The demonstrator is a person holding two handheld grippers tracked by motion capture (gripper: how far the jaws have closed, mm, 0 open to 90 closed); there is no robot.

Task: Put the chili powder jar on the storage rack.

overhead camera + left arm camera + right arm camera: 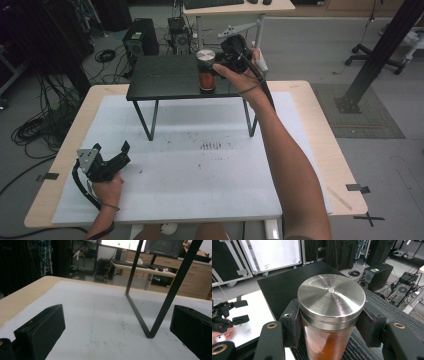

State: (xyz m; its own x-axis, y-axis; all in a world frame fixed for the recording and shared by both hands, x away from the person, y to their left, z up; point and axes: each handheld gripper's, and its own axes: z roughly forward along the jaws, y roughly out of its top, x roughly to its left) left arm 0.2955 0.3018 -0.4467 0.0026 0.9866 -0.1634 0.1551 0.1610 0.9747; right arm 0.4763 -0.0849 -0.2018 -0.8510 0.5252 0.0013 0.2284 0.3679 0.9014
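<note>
My right claw point(329, 327) is clamped on the jar point(331, 315), one black pad on each side of the glass just under the steel lid point(331, 297). The jar holds a rust-red powder and stands upright on the dark shelf point(160, 77), near its front right part, well above the white mat point(175, 165) that covers the counter point(320, 150). From the high view I cannot tell whether the jar's base rests on the shelf or hangs a hair above it; the shelf top shows right behind and beside the glass. So I judge the step in hand to be the grip itself: either the jar is about to be lifted off the shelf, or it has reached the shelf and waits for release. If it is a lift, I need to go straight up first so the base clears the shelf, keep the jar upright so the powder does not shift, and mind the shelf's front edge and thin black legs point(150, 312) on the way down to the mat. If it is a release, I should make sure the base sits flat before the pads part. My left claw point(111, 155) rests low on the mat at the near left corner, jaws spread wide with nothing between them, well apart from the jar.
</note>
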